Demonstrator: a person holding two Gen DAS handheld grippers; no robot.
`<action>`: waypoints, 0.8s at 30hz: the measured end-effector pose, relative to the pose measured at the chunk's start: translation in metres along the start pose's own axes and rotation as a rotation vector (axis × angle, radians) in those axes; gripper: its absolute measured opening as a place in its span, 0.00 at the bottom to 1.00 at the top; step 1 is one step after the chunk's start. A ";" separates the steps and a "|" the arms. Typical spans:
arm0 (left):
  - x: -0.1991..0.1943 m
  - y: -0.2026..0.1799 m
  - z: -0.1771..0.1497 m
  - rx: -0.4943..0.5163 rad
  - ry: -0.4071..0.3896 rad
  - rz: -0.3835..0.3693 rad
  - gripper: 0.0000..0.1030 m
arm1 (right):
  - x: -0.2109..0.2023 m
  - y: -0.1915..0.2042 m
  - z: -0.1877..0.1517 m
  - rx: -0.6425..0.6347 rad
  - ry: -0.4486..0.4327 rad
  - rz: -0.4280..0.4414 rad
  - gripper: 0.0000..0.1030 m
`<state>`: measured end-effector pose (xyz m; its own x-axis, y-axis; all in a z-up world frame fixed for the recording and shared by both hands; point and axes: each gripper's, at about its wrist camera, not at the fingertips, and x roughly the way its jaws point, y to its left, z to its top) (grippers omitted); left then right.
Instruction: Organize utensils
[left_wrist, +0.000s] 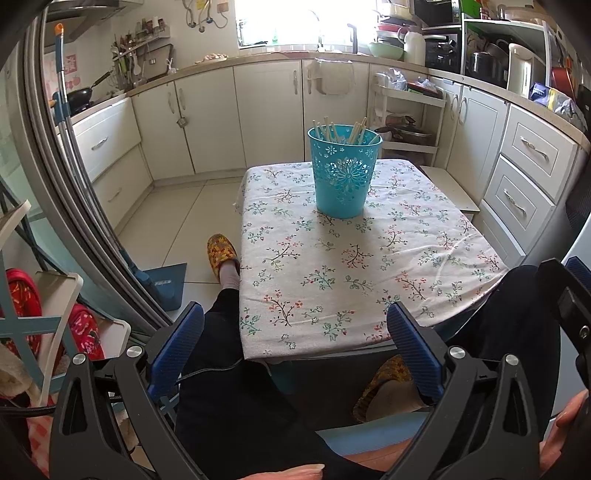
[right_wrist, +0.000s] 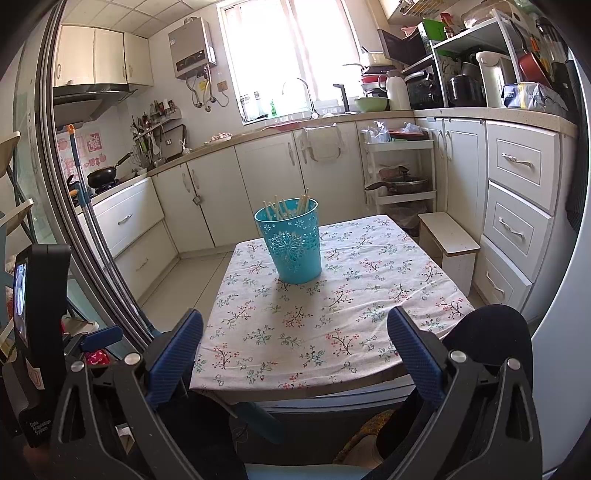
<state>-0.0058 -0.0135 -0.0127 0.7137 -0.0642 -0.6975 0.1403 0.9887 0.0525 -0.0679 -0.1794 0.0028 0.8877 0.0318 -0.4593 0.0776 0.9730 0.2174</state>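
A turquoise cut-out bucket is standing upright on the floral tablecloth covering the small desk, toward the far end and away from every edge. Pale chopsticks are sticking up out of the bucket, leaning against its rim. All the cloth on the near side of the bucket is lying bare, giving open room up to the near edge, where the cloth is hanging slightly over.

The left gripper is hovering well short of the bucket, just off the near edge of the desk, its blue pads spread wide with nothing between them. The right gripper is sitting likewise, jaws wide apart and holding nothing. A person's dark-trousered knees are showing on either side of the near edge, and a yellow slipper is resting on the tiled floor left of the bucket.
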 end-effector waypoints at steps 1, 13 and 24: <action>0.000 0.000 0.000 -0.001 0.000 0.000 0.93 | 0.000 0.000 0.000 0.000 0.000 0.000 0.93; 0.000 0.000 0.000 -0.001 -0.002 0.002 0.93 | 0.001 0.001 -0.002 0.001 0.004 -0.003 0.93; 0.000 0.000 -0.001 0.000 -0.003 0.002 0.93 | 0.001 0.001 -0.003 -0.001 0.005 -0.004 0.93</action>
<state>-0.0065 -0.0131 -0.0129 0.7160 -0.0626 -0.6953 0.1386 0.9889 0.0537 -0.0683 -0.1779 0.0003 0.8852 0.0293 -0.4642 0.0805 0.9733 0.2149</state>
